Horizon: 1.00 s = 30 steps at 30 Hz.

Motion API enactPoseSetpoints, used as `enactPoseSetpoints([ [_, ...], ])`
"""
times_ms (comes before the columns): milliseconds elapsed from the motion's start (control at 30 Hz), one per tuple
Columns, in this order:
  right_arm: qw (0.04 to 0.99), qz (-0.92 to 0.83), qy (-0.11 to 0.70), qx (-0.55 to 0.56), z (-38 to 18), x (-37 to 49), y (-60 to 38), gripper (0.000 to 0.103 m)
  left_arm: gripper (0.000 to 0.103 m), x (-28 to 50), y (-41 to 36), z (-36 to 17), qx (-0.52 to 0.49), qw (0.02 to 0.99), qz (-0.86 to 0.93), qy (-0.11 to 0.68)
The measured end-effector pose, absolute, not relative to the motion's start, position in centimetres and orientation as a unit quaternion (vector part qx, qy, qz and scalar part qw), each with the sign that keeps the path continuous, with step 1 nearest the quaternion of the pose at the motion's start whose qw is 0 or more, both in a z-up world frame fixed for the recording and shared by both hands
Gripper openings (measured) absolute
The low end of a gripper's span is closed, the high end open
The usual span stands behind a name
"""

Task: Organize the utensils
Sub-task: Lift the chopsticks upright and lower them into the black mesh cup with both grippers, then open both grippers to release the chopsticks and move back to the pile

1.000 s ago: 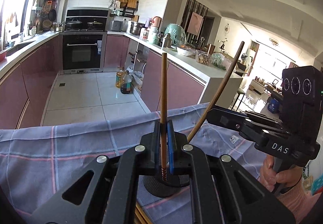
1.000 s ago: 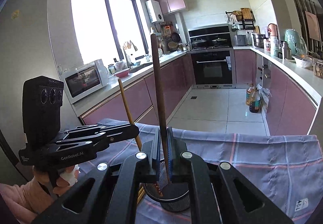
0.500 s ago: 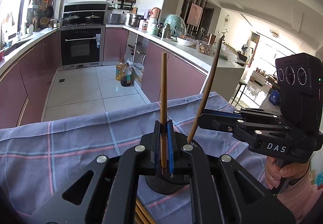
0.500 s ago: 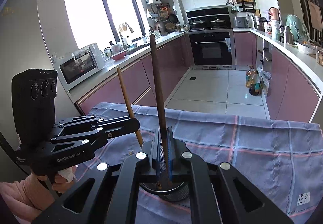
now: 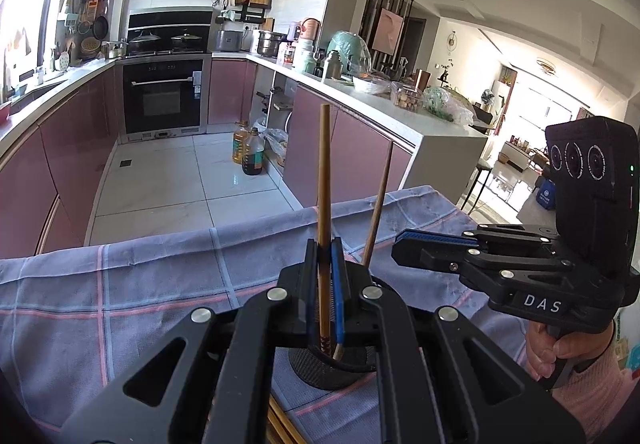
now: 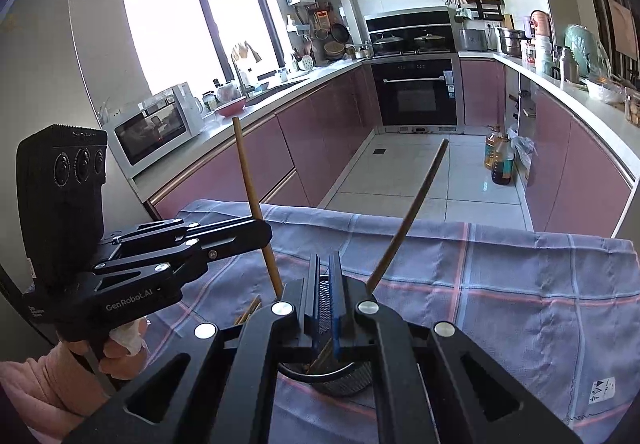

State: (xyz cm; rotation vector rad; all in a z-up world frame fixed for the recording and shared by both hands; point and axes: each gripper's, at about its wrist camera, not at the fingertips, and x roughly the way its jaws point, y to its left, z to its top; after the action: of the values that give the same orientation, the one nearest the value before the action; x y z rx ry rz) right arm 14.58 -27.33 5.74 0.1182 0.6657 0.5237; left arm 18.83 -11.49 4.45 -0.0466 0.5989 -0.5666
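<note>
A black mesh utensil holder stands on the checked cloth, also in the right wrist view. My left gripper is shut on an upright wooden chopstick whose lower end is inside the holder. A second chopstick leans free in the holder; in the right wrist view it tilts right. My right gripper is slightly open and empty just above the holder. It also shows in the left wrist view. The left gripper and its chopstick show in the right wrist view.
A blue-grey checked cloth covers the table. More chopsticks lie on it by the holder. Beyond the table edge are the kitchen floor, oil bottles, pink cabinets and a counter with a microwave.
My right gripper has let go of its chopstick, which now leans free in the holder. Both chopsticks have come lower into the holder. The left gripper still grips its chopstick.
</note>
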Motion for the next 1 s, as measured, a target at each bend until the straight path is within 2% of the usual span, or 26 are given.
enactPoseSetpoints([
  [100, 0.909, 0.256, 0.322, 0.062, 5.6, 14.4, -27.5, 0.005, 0.008, 19.1, -11.6, 4.3, -0.018, 0.918, -0.271, 0.289],
  [167, 0.909, 0.259, 0.32, 0.064, 5.7, 14.1, -27.5, 0.007, 0.017, 18.8, -11.7, 4.4, -0.012, 0.922, -0.265, 0.282],
  [200, 0.909, 0.262, 0.317, 0.064, 5.7, 13.8, -27.4, 0.008, 0.026, 18.7, -11.5, 4.5, -0.012, 0.924, -0.261, 0.278],
  [233, 0.909, 0.267, 0.315, 0.064, 5.7, 13.5, -27.4, 0.009, 0.028, 18.5, -11.4, 4.6, -0.013, 0.926, -0.259, 0.274],
  [367, 0.901, 0.299, 0.311, 0.05, 5.2, 11.3, -25.7, 0.026, 0.036, 17.2, -10.1, 4.9, -0.003, 0.936, -0.241, 0.258],
  [467, 0.888, 0.323, 0.327, 0.027, 3.7, 9.8, -23.6, 0.033, 0.042, 15.6, -8.6, 4.3, 0.015, 0.941, -0.221, 0.255],
  [700, 0.844, 0.342, 0.413, 0.019, -2.7, 9.4, -19.7, 0.034, 0.044, 13.7, -5.1, -1.7, 0.042, 0.924, -0.18, 0.335],
  [867, 0.834, 0.34, 0.434, 0.005, -4.5, 9.3, -18.0, 0.034, 0.044, 12.8, -3.0, -6.7, 0.032, 0.902, -0.166, 0.397],
  [1000, 0.838, 0.31, 0.449, 0.01, -5.4, 10.0, -18.0, 0.033, 0.043, 12.1, -2.1, -8.8, 0.03, 0.895, -0.168, 0.413],
])
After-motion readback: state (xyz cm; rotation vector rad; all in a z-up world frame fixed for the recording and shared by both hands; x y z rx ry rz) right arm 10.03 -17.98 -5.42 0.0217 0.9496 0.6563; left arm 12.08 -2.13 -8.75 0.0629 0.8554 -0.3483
